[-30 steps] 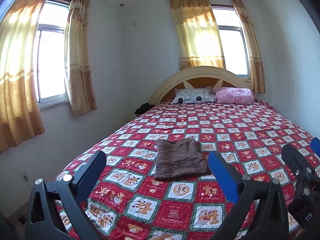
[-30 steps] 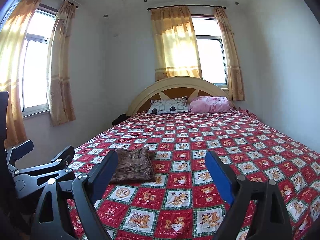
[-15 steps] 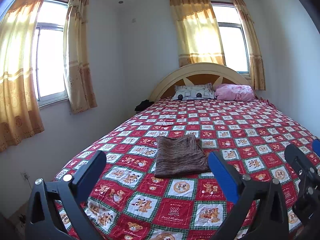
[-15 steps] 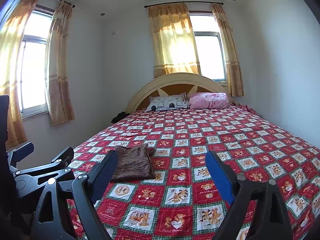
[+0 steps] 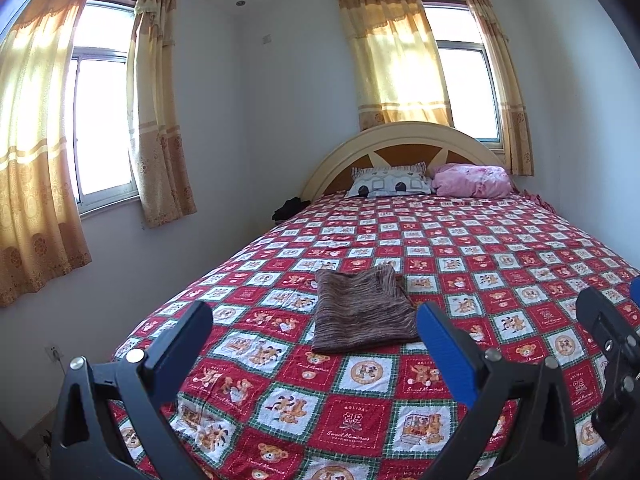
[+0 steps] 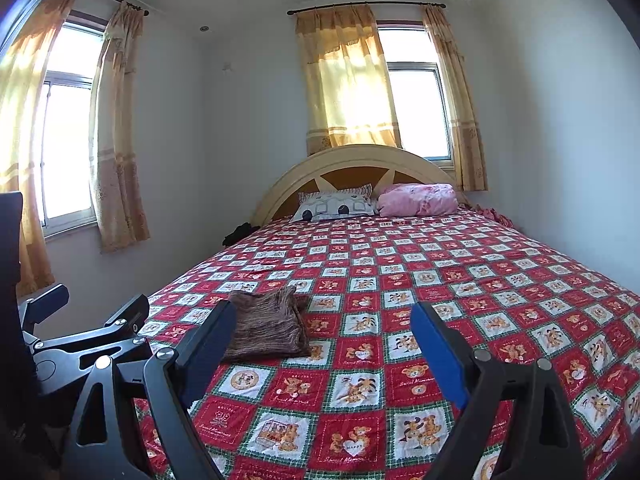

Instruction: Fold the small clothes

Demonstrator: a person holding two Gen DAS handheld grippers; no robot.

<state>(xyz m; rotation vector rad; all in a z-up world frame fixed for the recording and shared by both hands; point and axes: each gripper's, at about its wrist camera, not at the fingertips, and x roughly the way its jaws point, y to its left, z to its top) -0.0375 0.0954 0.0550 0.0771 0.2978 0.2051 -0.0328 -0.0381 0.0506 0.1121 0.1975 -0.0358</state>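
Hovering over the foot of the bed, the left tool (image 5: 314,322) has its two blue-padded fingers (image 5: 446,344) spread wide with nothing between them but the air above the quilt. The right tool (image 6: 322,320) sits beside it, its fingers (image 6: 436,354) likewise wide apart and empty. In the right wrist view the left tool's black frame shows at the left edge.

Just beyond the fingertips lies the brown knitted garment (image 5: 362,310), folded into a flat rectangle on the red patchwork quilt (image 5: 500,256), toward the bed's left side; neither tool touches it.

Farther up the bed, a grey-and-white pillow (image 5: 388,182) and a pink pillow (image 5: 472,180) lean against the arched cream headboard (image 5: 400,136). A dark bundle (image 5: 290,208) rests at the bed's left corner near the headboard. Yellow curtains (image 5: 394,56) hang at the windows behind.
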